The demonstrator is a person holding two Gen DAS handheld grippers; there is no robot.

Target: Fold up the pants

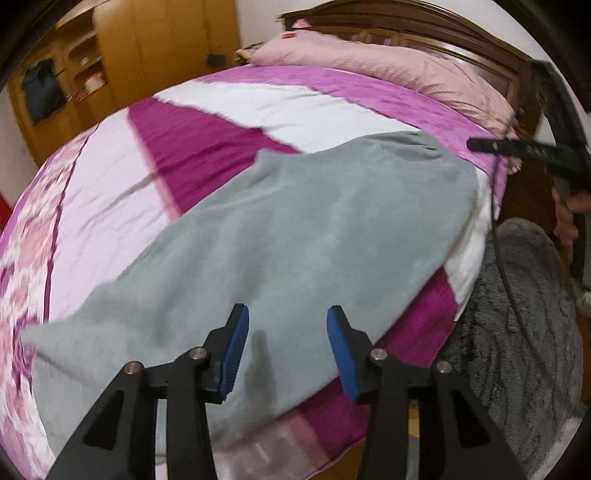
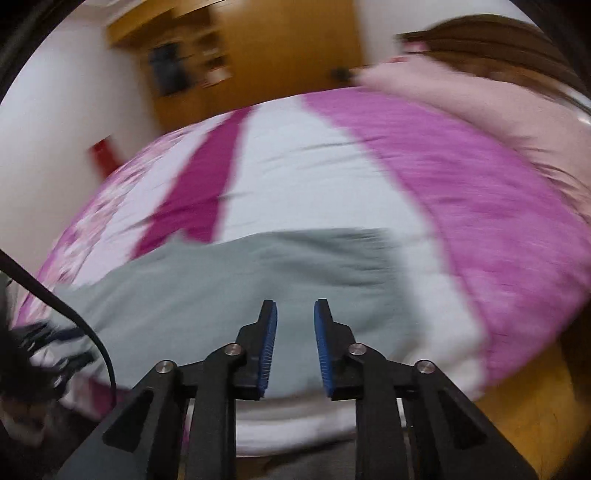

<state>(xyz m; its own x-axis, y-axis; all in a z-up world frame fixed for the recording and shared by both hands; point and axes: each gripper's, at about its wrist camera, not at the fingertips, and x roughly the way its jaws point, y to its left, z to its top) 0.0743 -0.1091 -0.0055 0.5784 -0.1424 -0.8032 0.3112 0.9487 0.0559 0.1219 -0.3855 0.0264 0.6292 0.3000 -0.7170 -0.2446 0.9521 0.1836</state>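
The grey pants [image 1: 295,240] lie flat on the bed's pink, magenta and white cover [image 1: 229,155], near its front edge. My left gripper [image 1: 288,314] is open and empty, hovering over the near part of the pants. In the right wrist view the pants [image 2: 229,288] spread below my right gripper [image 2: 295,308], which is open with a narrower gap and holds nothing. The right gripper also shows in the left wrist view [image 1: 524,149] as a black shape at the far right, past the bed's edge. The right wrist view is blurred.
A pink pillow [image 1: 388,70] lies against the dark wooden headboard [image 1: 424,33]. A wooden wardrobe [image 1: 122,55] stands behind the bed. A grey fluffy rug [image 1: 517,314] lies on the floor at the right. A black cable [image 2: 74,317] hangs at the left.
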